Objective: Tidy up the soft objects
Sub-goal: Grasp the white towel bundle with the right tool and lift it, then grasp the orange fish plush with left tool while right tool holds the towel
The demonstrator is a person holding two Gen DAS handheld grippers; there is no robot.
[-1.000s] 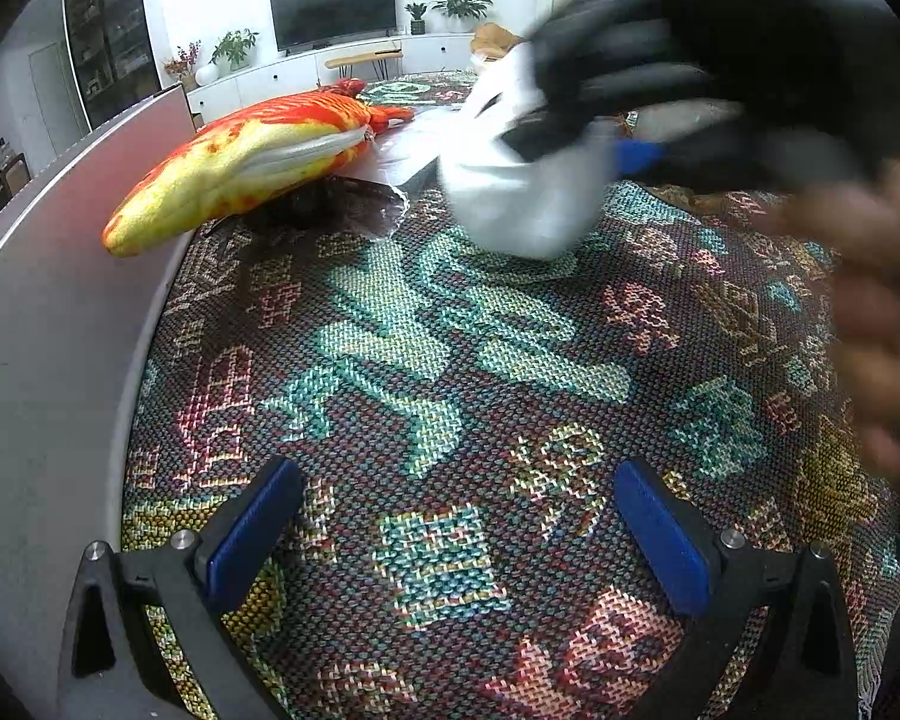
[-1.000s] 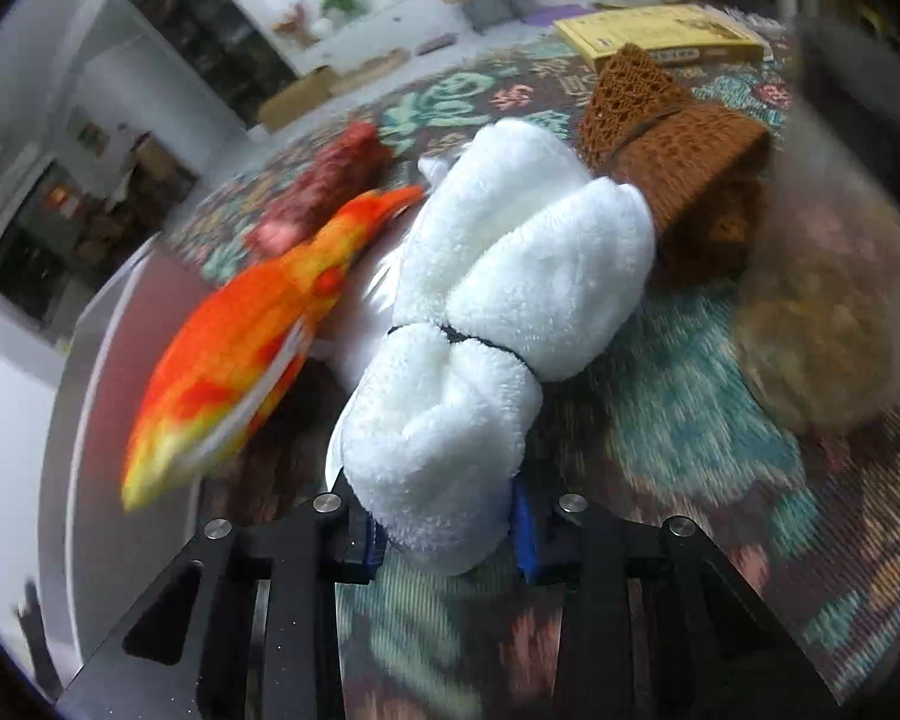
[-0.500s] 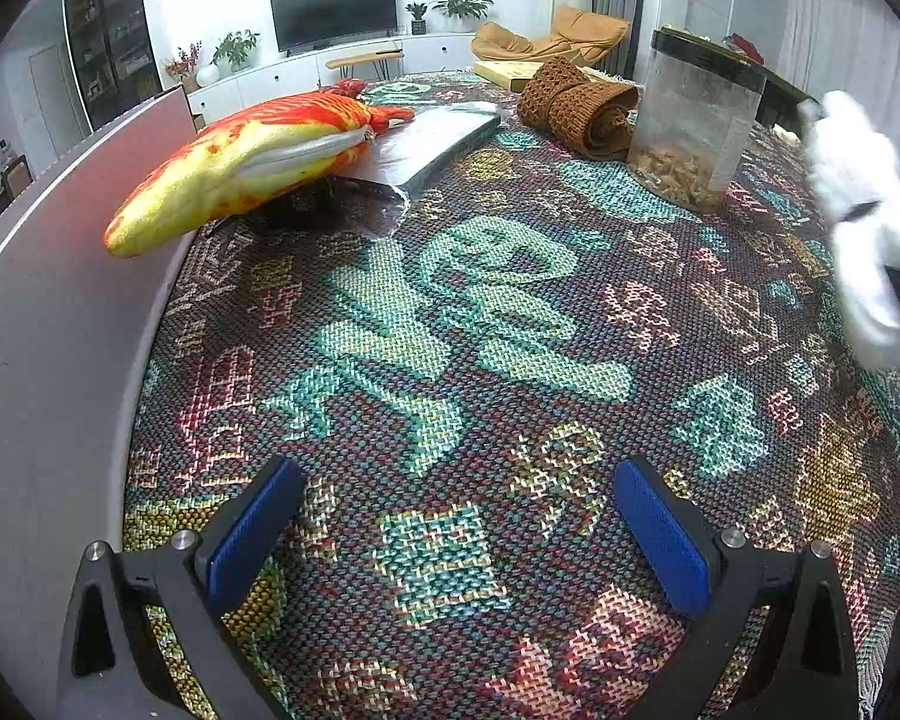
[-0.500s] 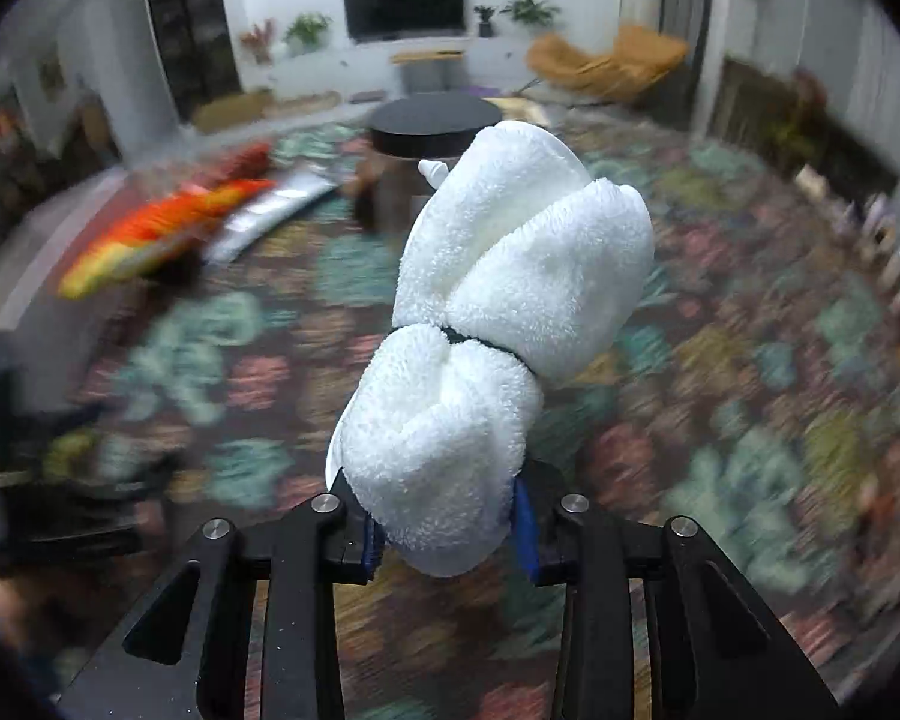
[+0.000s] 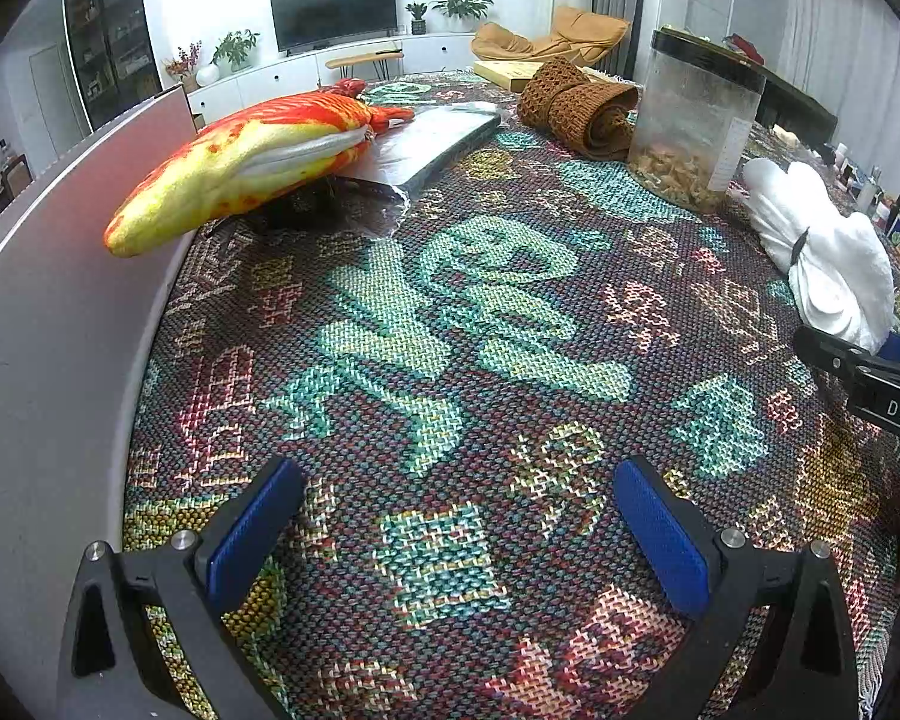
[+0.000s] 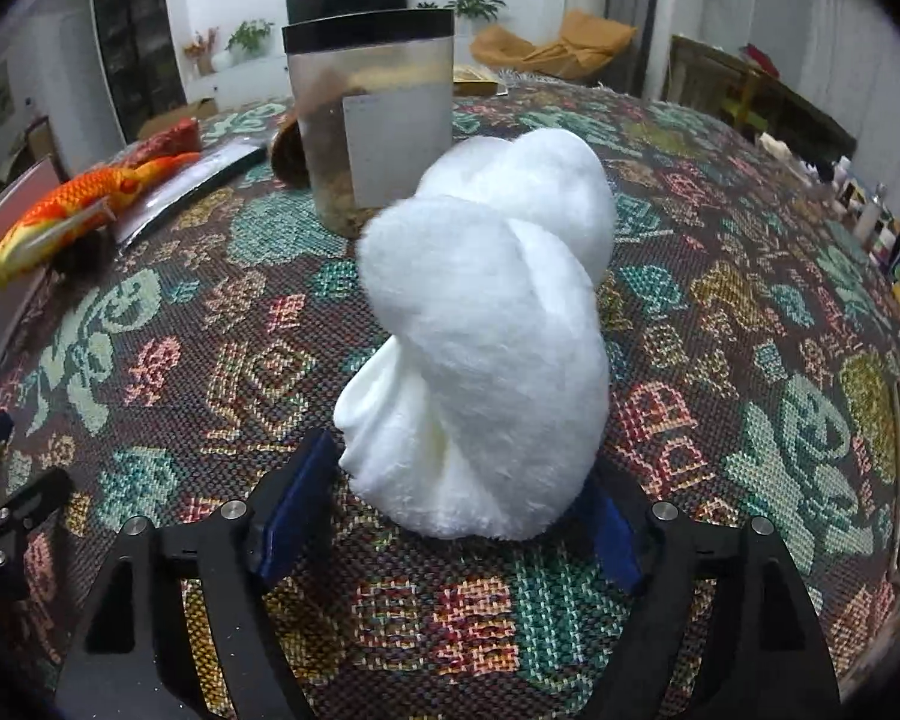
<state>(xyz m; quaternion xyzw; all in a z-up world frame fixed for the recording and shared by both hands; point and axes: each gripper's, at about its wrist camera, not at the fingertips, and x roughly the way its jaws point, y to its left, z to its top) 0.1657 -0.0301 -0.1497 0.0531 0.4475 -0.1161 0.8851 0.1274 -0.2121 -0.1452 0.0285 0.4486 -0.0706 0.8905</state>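
A white fluffy towel bundle (image 6: 486, 360), tied with a dark band, rests on the patterned tablecloth (image 6: 750, 360). It lies between the jaws of my right gripper (image 6: 450, 528), which are opening; the left pad stands clear of it. In the left wrist view the same bundle (image 5: 822, 252) lies at the far right beside the jar. My left gripper (image 5: 456, 516) hovers open over the cloth with nothing between its fingers. An orange-yellow fish plush (image 5: 240, 162) lies at the far left, and a brown knitted roll (image 5: 576, 105) at the back.
A clear plastic jar (image 6: 378, 114) with a black lid stands just behind the towel. A silver foil bag (image 5: 432, 144) lies by the fish. A grey-pink partition (image 5: 48, 300) borders the table's left edge. Small bottles (image 6: 876, 216) line the far right.
My right gripper swung the towel from near the fish across to the right of the jar, set it on the cloth and spread its jaws. The left gripper stayed put.
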